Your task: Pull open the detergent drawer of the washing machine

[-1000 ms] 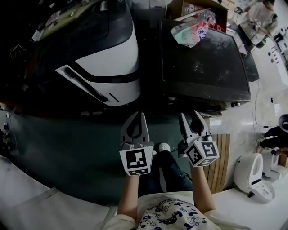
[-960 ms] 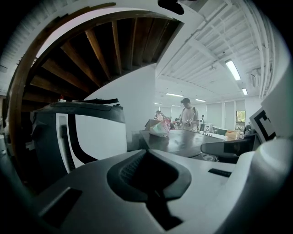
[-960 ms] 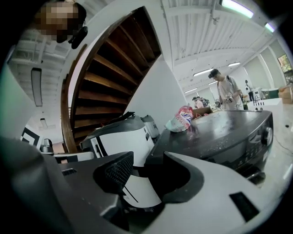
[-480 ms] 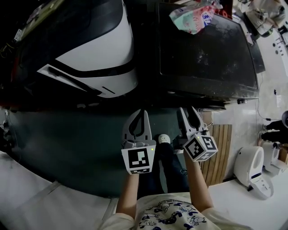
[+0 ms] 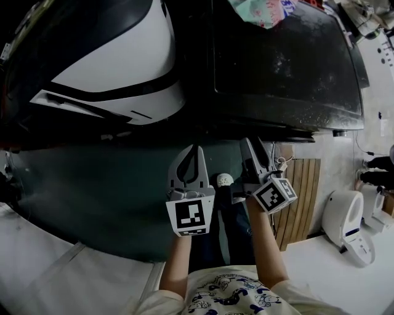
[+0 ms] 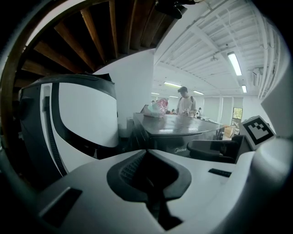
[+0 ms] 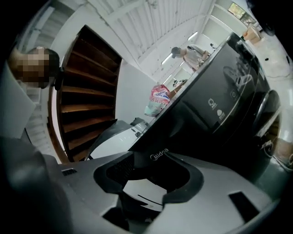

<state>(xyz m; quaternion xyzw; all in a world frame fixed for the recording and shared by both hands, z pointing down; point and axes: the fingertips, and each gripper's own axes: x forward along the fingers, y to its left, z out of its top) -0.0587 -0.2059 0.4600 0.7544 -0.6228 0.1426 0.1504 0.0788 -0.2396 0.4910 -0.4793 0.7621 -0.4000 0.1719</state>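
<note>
The black washing machine (image 5: pixel 283 61) fills the top right of the head view, seen from above. Its front panel with white icons (image 7: pixel 219 109) and its round door (image 7: pixel 270 105) show in the right gripper view. I cannot make out the detergent drawer's outline. My left gripper (image 5: pixel 194 151) hangs short of the machines, jaws meeting at the tips with nothing in them. To its right, my right gripper (image 5: pixel 253 146) points at the washing machine's front edge with a small gap between its jaws, and it touches nothing.
A white and black appliance (image 5: pixel 111 67) stands left of the washing machine. A printed bag (image 5: pixel 258 9) lies on the machine's top. A wooden slat mat (image 5: pixel 301 197) and a white fixture (image 5: pixel 348 224) are at the right. A wooden stair (image 7: pixel 87 91) rises behind.
The head view has moved in toward the machines, which now fill more of the picture. Both grippers have risen slightly toward the machine front, and the left stays shut.
</note>
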